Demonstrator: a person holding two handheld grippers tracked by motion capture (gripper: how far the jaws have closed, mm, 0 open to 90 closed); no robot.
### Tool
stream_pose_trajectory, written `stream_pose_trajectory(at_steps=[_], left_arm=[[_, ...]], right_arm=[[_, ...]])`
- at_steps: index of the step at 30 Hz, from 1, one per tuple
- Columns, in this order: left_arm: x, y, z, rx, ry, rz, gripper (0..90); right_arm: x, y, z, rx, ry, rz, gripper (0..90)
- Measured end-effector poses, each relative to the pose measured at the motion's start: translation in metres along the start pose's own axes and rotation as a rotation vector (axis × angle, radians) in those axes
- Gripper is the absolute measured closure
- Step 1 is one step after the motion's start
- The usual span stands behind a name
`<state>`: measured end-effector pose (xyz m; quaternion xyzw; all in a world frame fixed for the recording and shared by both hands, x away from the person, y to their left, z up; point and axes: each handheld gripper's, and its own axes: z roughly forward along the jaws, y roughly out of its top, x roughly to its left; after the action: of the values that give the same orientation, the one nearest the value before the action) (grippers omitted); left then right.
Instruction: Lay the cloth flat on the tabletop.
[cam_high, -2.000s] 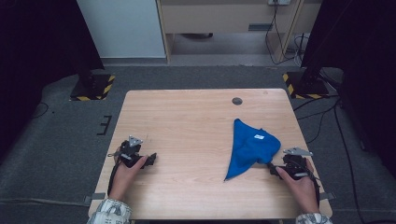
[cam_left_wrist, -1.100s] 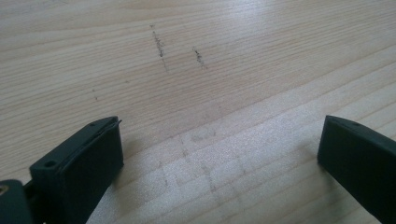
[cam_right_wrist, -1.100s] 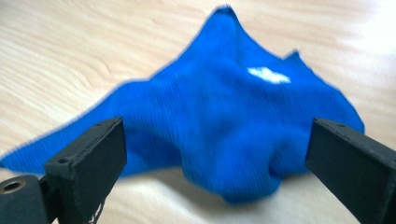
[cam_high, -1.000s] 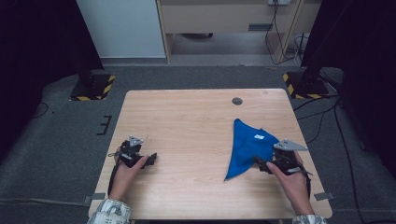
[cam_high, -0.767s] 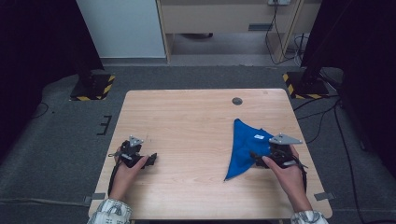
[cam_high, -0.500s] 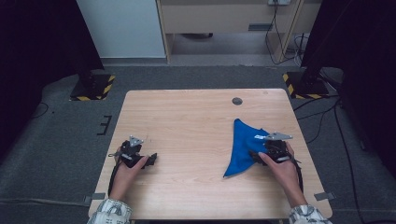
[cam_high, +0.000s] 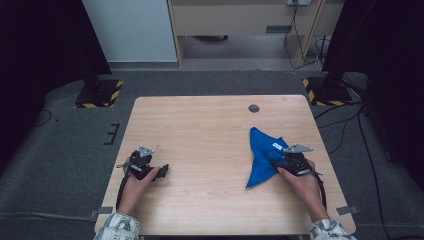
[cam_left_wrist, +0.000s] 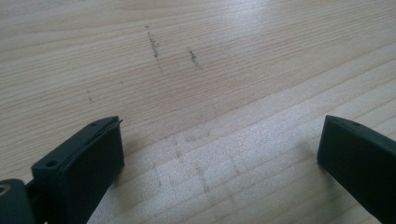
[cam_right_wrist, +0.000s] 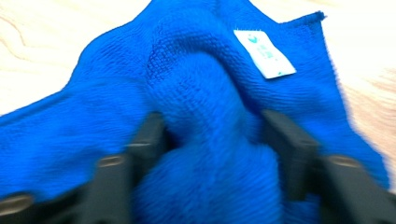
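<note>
My right tongs (cam_right_wrist: 210, 140) have just been closing on a raised fold of the blue cloth (cam_high: 265, 155), lying crumpled at the surface's (cam_high: 200, 130) right side; lifting remains. My left tongs (cam_left_wrist: 219, 154) rest wide, empty.

In the right gripper view, motion blur softens the right gripper (cam_right_wrist: 210, 135) and a bunched fold of blue cloth (cam_right_wrist: 210, 93) hides its pad faces. The cloth's white label (cam_right_wrist: 264, 53) carries print too small to read.
</note>
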<state>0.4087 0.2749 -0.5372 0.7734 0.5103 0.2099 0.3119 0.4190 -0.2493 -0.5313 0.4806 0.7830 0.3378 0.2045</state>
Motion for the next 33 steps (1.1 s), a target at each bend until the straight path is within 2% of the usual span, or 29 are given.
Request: stream_pose_trajectory(at_steps=[1, 2, 4, 8, 11, 12, 14, 17, 19, 22, 23, 24, 28, 29, 33], left_arm=[[0.0, 0.0, 0.0, 0.0, 0.0, 0.0, 0.0], [0.0, 0.0, 0.0, 0.0, 0.0, 0.0, 0.0], [0.0, 0.0, 0.0, 0.0, -0.001, 0.0, 0.0], [0.0, 0.0, 0.0, 0.0, -0.001, -0.001, 0.0], [0.0, 0.0, 0.0, 0.0, -0.001, -0.001, 0.0], [0.0, 0.0, 0.0, -0.001, 0.0, -0.001, 0.0], [0.0, 0.0, 0.0, 0.0, 0.0, -0.001, 0.0], [0.0, 0.0, 0.0, -0.001, 0.001, -0.002, 0.0], [0.0, 0.0, 0.0, -0.001, 0.001, -0.002, 0.0], [0.0, 0.0, 0.0, -0.001, 0.001, -0.002, 0.0], [0.0, 0.0, 0.0, -0.001, 0.001, -0.002, 0.0], [-0.001, 0.0, 0.0, -0.001, 0.001, -0.002, 0.0], [-0.001, 0.001, 0.001, 0.0, 0.0, -0.001, 0.0], [-0.001, 0.001, 0.001, 0.0, 0.0, -0.001, 0.0], [-0.001, 0.001, 0.001, -0.001, -0.001, 0.0, 0.0]], right_arm=[[0.0, 0.0, 0.0, 0.0, 0.0, 0.0, 51.6], [-0.002, 0.0, -0.001, -0.005, 0.003, -0.002, 64.2], [-0.003, 0.0, -0.001, -0.008, 0.005, 0.002, 69.7], [0.0, 0.008, -0.008, -0.049, 0.026, -0.025, 72.2], [0.004, 0.014, -0.013, -0.077, 0.041, -0.019, 72.3], [0.01, 0.023, -0.018, -0.104, 0.053, -0.042, 72.2], [0.018, 0.031, -0.021, -0.122, 0.068, -0.054, 72.3], [0.025, 0.038, -0.021, -0.126, 0.077, -0.072, 72.3], [0.039, 0.049, -0.02, -0.134, 0.099, -0.096, 72.2], [0.052, 0.058, -0.016, -0.138, 0.116, -0.119, 72.2], [0.052, 0.058, -0.016, -0.138, 0.116, -0.119, 72.2], [0.061, 0.065, -0.013, -0.137, 0.13, -0.135, 72.1], [0.078, 0.076, -0.006, -0.136, 0.156, -0.162, 71.9], [0.078, 0.076, -0.006, -0.136, 0.156, -0.162, 71.9], [0.101, 0.087, 0.005, -0.123, 0.184, -0.201, 71.7]])
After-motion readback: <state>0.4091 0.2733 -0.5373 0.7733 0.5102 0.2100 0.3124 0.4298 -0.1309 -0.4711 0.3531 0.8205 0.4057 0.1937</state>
